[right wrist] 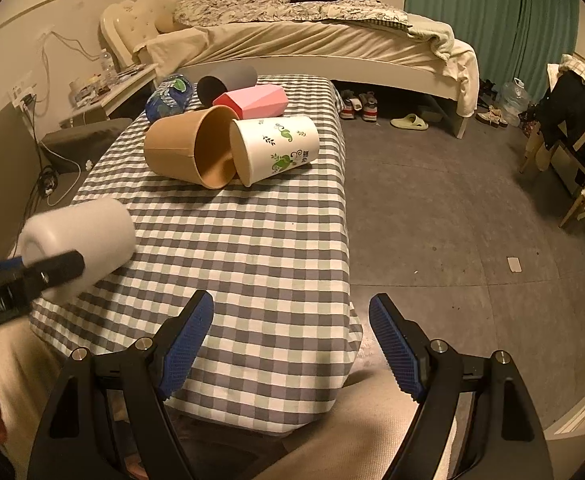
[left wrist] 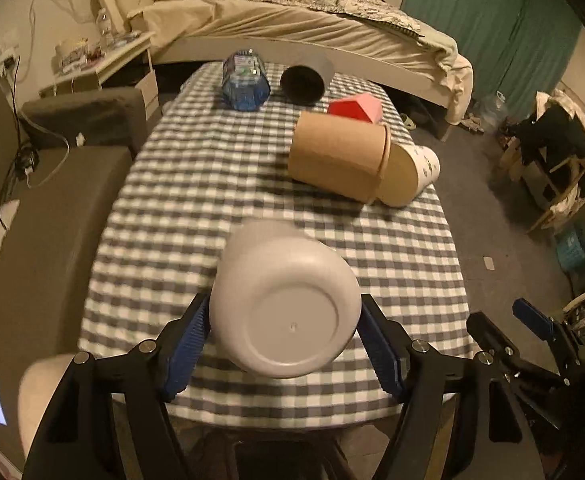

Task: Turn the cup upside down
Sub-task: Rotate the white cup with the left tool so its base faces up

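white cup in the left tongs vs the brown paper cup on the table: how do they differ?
The white cup is held off the checked tablecloth between the left tongs, base toward that camera; the brown paper cup lies on the cloth, ungripped. The white cup is plain plastic-looking with a rounded base; the brown one is tan, with a rolled rim touching a leaf-printed cup. Neither stands upright.

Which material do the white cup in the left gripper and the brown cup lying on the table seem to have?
White cup: probably plastic; smooth matte surface, moulding mark in the base centre. Brown cup: likely kraft paper; dull, with rolled rim. Left gripper clamps the white one.
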Tool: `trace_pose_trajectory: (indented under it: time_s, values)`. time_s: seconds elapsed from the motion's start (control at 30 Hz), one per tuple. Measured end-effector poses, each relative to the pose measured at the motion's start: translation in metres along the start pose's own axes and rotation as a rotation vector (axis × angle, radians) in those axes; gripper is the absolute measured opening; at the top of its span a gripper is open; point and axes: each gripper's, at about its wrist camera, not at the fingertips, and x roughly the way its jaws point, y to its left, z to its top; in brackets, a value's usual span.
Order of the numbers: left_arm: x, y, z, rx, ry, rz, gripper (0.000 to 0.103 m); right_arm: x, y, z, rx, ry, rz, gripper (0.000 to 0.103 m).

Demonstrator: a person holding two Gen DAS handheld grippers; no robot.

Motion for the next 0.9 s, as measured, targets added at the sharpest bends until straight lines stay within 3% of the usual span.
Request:
trace_pose_trajectory:
  time_s: [0.37,0.7,0.8,0.9]
  values:
    - [0.018,0.008,0.027,-0.028,-0.031,-0.017,0.074,0.005,-0.005,0.000,0.019,0.019,-0.006,0.080]
    - [0.026,0.012,0.032,0.002,-0.091,-0.044,0.074,0.009,0.002,0.005,0.019,0.030,-0.002,0.080]
    - [0.026,0.011,0.031,0.032,-0.107,-0.044,0.076,0.012,0.008,0.005,0.004,0.037,-0.004,0.080]
    - [0.028,0.011,0.026,0.055,-0.113,-0.016,0.084,0.015,0.013,0.005,-0.010,0.046,-0.007,0.080]
